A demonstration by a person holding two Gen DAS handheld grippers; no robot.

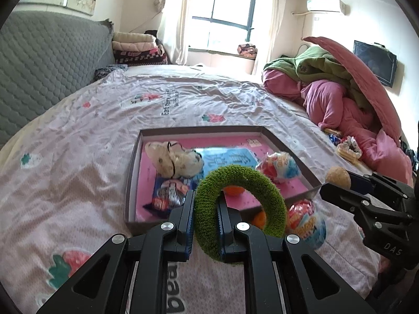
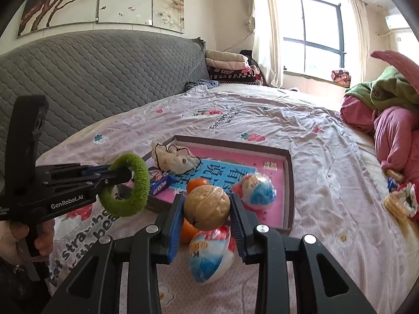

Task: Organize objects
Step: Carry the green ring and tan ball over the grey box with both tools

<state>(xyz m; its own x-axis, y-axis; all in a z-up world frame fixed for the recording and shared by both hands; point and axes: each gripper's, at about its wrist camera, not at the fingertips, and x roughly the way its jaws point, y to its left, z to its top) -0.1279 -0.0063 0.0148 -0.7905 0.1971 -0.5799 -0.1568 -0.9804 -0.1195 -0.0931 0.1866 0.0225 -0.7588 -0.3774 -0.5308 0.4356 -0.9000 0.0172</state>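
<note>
My left gripper (image 1: pixel 205 204) is shut on a green fuzzy ring (image 1: pixel 241 180), held above the bed just in front of a shallow pink-lined box (image 1: pixel 199 132); it also shows in the right wrist view (image 2: pixel 117 174) with the ring (image 2: pixel 125 185). My right gripper (image 2: pixel 207 204) is shut on a tan walnut-like ball (image 2: pixel 207 208) above the bed near the box's (image 2: pixel 288 183) front edge; the ball also shows in the left wrist view (image 1: pixel 337 178). The box holds a plush toy (image 1: pixel 172 159), a snack packet (image 1: pixel 167 193), a wrapped egg (image 1: pixel 279 167) and an orange (image 2: pixel 197 184).
A second wrapped egg (image 2: pixel 212 253) and an orange (image 2: pixel 188 231) lie on the bedsheet below my right gripper. Small snacks (image 2: pixel 400 204) sit at the right by a pile of pink and green bedding (image 1: pixel 340 91). A grey quilted headboard (image 2: pixel 91 78) stands at the left.
</note>
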